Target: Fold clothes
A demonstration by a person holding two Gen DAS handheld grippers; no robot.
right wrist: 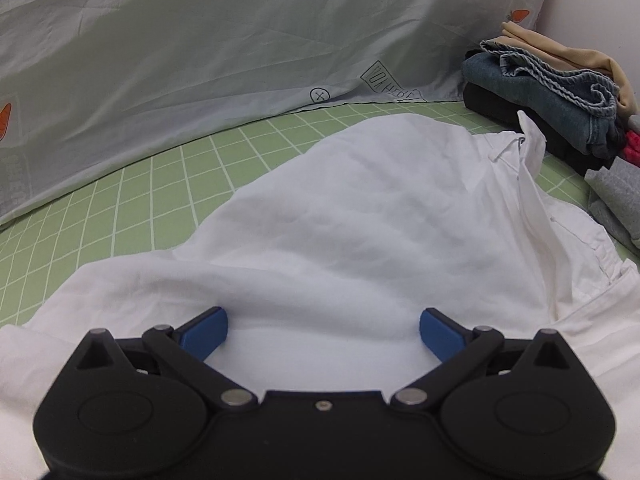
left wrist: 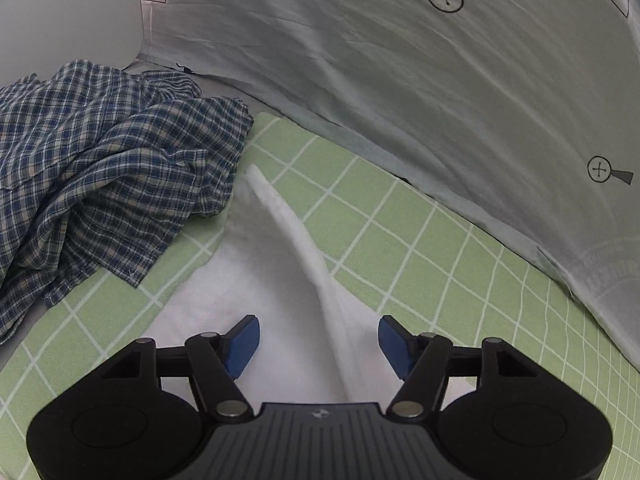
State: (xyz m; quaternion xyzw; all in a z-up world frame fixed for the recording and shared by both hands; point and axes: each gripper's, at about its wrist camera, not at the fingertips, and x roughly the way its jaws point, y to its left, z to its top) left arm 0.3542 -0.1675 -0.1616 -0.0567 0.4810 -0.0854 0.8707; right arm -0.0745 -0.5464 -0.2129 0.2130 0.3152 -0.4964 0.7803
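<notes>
Below, spread over a green grid mat (right wrist: 120, 208), lies a white shirt (right wrist: 360, 220), rumpled and only partly flattened. Seen from the right wrist, fills the middle of the view, with its collar (right wrist: 528, 140) standing up at about 2 o'clock and a buttoned edge trailing down toward 3 o'clock. Hovering right over the shirt's near hem, the right tool (right wrist: 323, 330) with blue pads (right wrist: 204, 334) spread well apart, cloth visible between them but nothing pinched.

From the left wrist, only a narrow part of the same white shirt (left wrist: 288, 280), with a raised fold running from the centre up toward 11 o'clock. Left tool (left wrist: 318, 346) likewise apart, blue pads (left wrist: 242, 346) on either side of that fold, not pressing on it; whether the tips touch the cloth cannot be told.

At 9 to 10 o'clock in the left view, a blue plaid shirt (left wrist: 100, 168) in a loose heap, its edge just beside the white fabric. Across the top of both views, a pale grey-green sheet (right wrist: 220, 40) printed with small circled crosses and boxed lettering, bordering the mat. At 2 o'clock in the right view, a stack of folded clothes (right wrist: 552, 96): denim, a tan piece on top, dark cloth beneath, with grey and red bits beside it.
</notes>
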